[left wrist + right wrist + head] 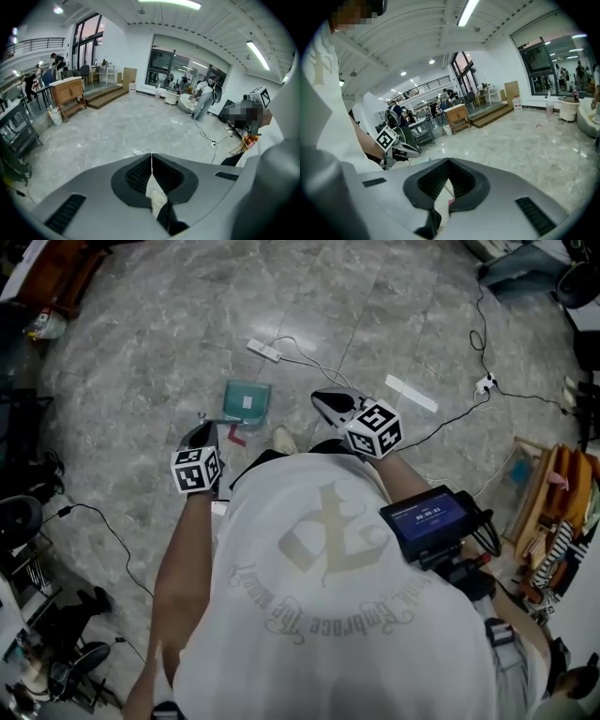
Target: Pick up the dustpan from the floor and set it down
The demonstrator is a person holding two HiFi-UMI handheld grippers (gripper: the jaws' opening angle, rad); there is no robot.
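Observation:
In the head view a teal dustpan (pixel 247 402) lies flat on the grey marble floor, just ahead of the person's feet. My left gripper (pixel 203 426) hovers to the dustpan's lower left, apart from it, with its jaws closed and nothing between them. My right gripper (pixel 321 399) is to the dustpan's right, also apart from it, with its jaws together and empty. In the left gripper view the left gripper (pixel 151 154) has its pads meeting at the tip. The right gripper (pixel 448 160) in its own view also has its tips touching, and the left gripper (pixel 396 146) appears at left.
A white power strip (pixel 263 350) with a cable lies beyond the dustpan, and a white strip (pixel 411 393) lies to the right. A small red piece (pixel 236 437) and the person's shoe (pixel 283 439) are near the dustpan. Furniture and clutter stand along the room's edges.

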